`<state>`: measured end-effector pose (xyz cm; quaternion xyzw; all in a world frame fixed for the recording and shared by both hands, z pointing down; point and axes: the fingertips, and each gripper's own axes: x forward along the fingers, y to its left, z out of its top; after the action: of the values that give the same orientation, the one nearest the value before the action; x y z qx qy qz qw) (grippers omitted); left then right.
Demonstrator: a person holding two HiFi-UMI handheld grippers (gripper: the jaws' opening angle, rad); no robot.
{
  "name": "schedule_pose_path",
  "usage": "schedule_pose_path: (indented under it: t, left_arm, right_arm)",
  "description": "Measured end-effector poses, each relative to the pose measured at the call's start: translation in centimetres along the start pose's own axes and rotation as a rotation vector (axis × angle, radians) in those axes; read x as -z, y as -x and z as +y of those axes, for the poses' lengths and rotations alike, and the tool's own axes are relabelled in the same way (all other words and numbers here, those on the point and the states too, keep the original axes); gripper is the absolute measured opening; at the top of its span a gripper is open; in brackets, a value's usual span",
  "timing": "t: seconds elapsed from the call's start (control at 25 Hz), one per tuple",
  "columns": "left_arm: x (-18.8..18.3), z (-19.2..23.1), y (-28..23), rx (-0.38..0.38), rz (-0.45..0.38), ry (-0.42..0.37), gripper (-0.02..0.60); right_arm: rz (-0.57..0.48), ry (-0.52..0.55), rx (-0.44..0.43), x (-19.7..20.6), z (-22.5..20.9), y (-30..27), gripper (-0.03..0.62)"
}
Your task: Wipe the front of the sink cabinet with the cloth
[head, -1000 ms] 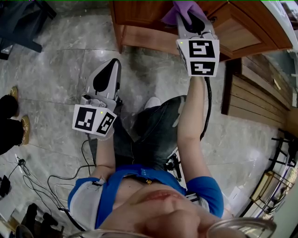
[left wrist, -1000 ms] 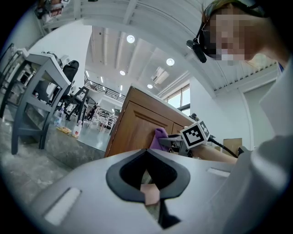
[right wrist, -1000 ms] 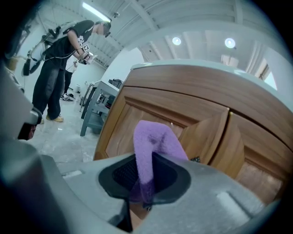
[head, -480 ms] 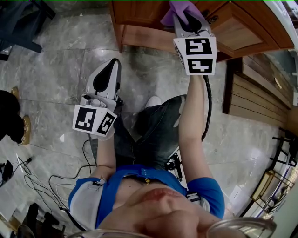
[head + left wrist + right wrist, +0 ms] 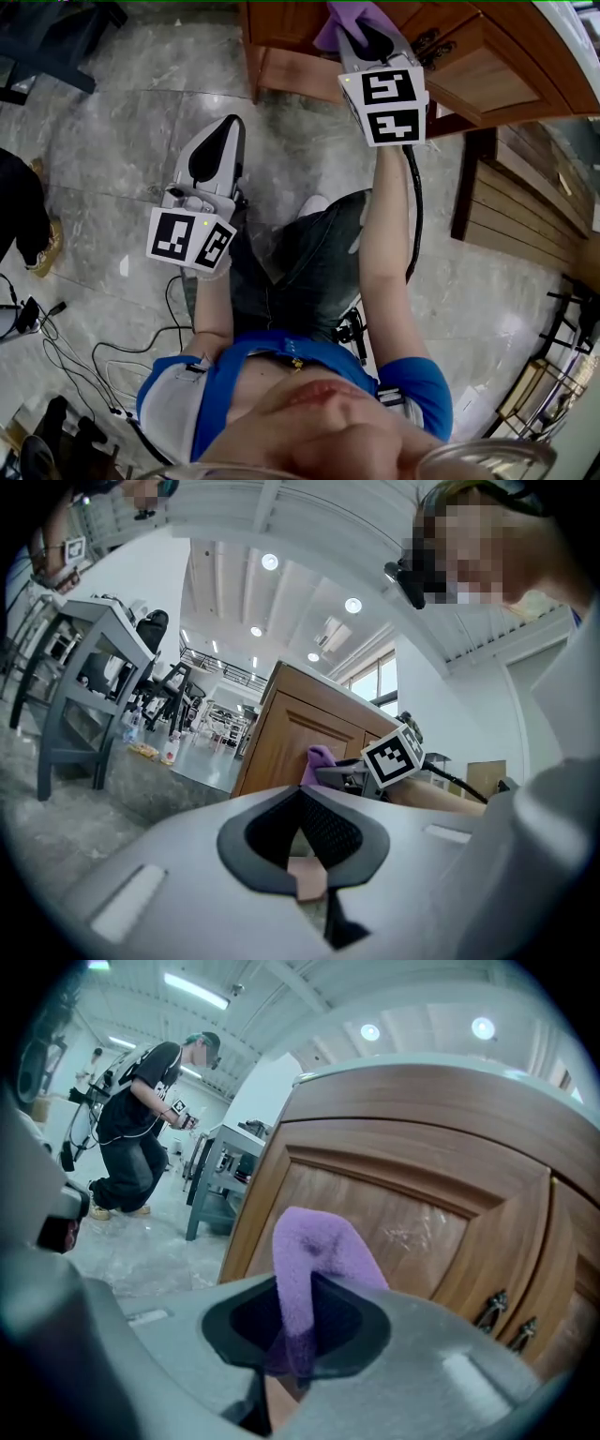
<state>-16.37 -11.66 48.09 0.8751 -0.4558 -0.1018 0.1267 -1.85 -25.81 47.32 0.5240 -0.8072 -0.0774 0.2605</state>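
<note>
The right gripper pinches the purple cloth at the cabinet door, perhaps touching it. The left gripper is closed, empty. Most wiping seems left to do.

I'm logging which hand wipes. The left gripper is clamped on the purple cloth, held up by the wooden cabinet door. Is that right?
No: the right gripper is clamped on the purple cloth, held up by the wooden cabinet door. The right gripper view shows it.

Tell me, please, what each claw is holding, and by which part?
The right claw pinches the purple cloth by a bunched fold; the left claw is shut and empty.
</note>
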Motion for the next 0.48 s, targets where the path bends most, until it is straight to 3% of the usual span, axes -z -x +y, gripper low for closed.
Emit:
schedule_pose_path:
  t: [0.48]
  left_arm:
    - [-1.4, 2.2, 2.2, -0.079, -0.024, -0.019, -0.002]
  right_arm:
    - [-0.041, 0.011, -0.087, -2.8, 3.9, -3.0, 0.06]
